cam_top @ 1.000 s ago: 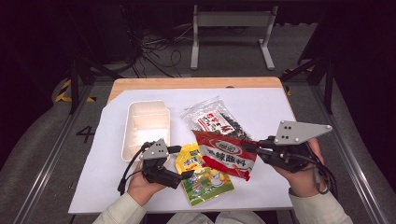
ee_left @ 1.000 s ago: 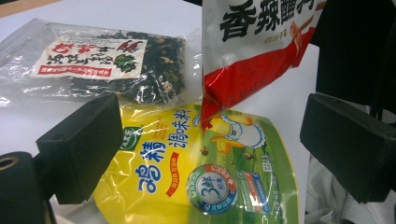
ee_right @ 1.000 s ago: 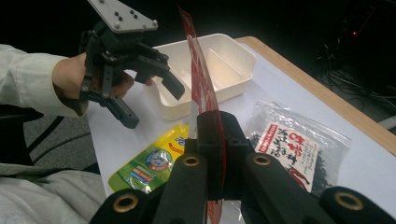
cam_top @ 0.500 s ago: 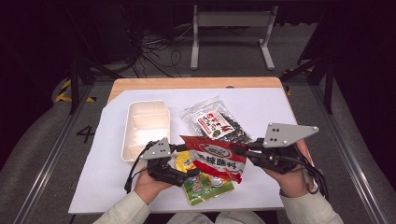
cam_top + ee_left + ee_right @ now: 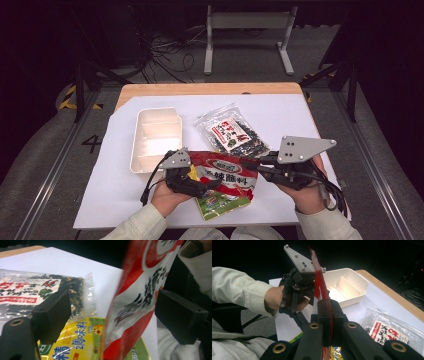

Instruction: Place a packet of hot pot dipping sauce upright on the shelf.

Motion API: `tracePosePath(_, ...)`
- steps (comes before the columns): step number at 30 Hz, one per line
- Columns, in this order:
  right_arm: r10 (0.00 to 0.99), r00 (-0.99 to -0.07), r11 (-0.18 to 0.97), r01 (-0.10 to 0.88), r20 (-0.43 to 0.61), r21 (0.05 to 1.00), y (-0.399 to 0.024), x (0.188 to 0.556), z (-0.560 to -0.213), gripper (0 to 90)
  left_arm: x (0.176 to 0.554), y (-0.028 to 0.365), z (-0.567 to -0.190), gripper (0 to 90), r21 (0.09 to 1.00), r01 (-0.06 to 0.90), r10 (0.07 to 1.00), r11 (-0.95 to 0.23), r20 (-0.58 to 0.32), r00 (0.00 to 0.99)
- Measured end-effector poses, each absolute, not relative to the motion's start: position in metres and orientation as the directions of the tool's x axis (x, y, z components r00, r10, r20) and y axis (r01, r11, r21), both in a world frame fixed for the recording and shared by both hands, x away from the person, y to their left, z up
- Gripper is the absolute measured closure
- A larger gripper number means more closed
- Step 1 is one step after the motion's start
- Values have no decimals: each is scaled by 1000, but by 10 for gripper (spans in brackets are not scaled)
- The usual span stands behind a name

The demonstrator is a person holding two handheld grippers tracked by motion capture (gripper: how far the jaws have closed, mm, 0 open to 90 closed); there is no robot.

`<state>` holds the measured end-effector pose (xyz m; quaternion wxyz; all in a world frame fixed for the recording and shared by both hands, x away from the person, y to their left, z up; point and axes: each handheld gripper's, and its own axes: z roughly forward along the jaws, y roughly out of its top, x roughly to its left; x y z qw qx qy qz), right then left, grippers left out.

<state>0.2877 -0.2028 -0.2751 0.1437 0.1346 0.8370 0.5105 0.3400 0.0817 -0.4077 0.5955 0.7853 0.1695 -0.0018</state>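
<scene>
Centrally, low in the high view, a red packet (image 5: 225, 172) is held off the table between the two grippers: the right gripper (image 5: 255, 164) is clenched on its right edge, seen edge-on between the shut jaws in the right gripper view, while the left gripper (image 5: 212, 184) has just been closing, its jaws standing wide with the red packet (image 5: 135, 305) between them and no pad seen pressing on it. Beneath it a yellow-green packet (image 5: 222, 202) lies on the white sheet (image 5: 115, 195), a clear bag (image 5: 232, 131) is set above at centre, and a white tray (image 5: 155, 137) is at centre left.
</scene>
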Motion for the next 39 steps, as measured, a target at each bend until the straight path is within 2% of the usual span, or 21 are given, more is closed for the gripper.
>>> tracePosePath(4, 366, -925, 430, 73, -100, 900, -202, 287, -276, 890, 337, 81, -406, 256, 939, 254, 243, -232, -197, 950)
tracePosePath(8, 366, -925, 425, 73, -98, 902, -202, 287, -276, 890, 334, 81, -406, 428, 938, 244, 246, -247, -183, 952)
tracePosePath(10, 368, -925, 423, 73, -98, 903, -202, 287, -277, 890, 333, 82, -404, 461, 937, 237, 252, -259, -171, 952)
tracePosePath(12, 374, -922, 415, 73, -97, 907, -203, 288, -277, 890, 331, 83, -403, 570, 937, 233, 259, -260, -164, 952)
tracePosePath(13, 374, -922, 415, 73, -97, 907, -203, 288, -277, 890, 331, 83, -403, 570, 937, 232, 256, -260, -164, 953)
tracePosePath(17, 385, -918, 406, 76, -95, 911, -207, 288, -278, 890, 328, 84, -401, 825, 941, 201, 232, -274, -138, 963)
tracePosePath(18, 387, -917, 404, 77, -94, 911, -207, 288, -278, 890, 327, 84, -400, 852, 940, 199, 225, -276, -138, 964)
tracePosePath(25, 407, -909, 392, 90, -85, 916, -213, 291, -281, 877, 326, 85, -395, 883, 929, 203, 212, -310, -140, 967)
tracePosePath(32, 444, -892, 385, 101, -88, 918, -223, 293, -285, 772, 331, 94, -386, 888, 918, 228, 230, -325, -158, 960)
tracePosePath(39, 509, -860, 380, 175, -47, 908, -249, 302, -298, 739, 335, 108, -373, 889, 925, 221, 250, -310, -145, 957)
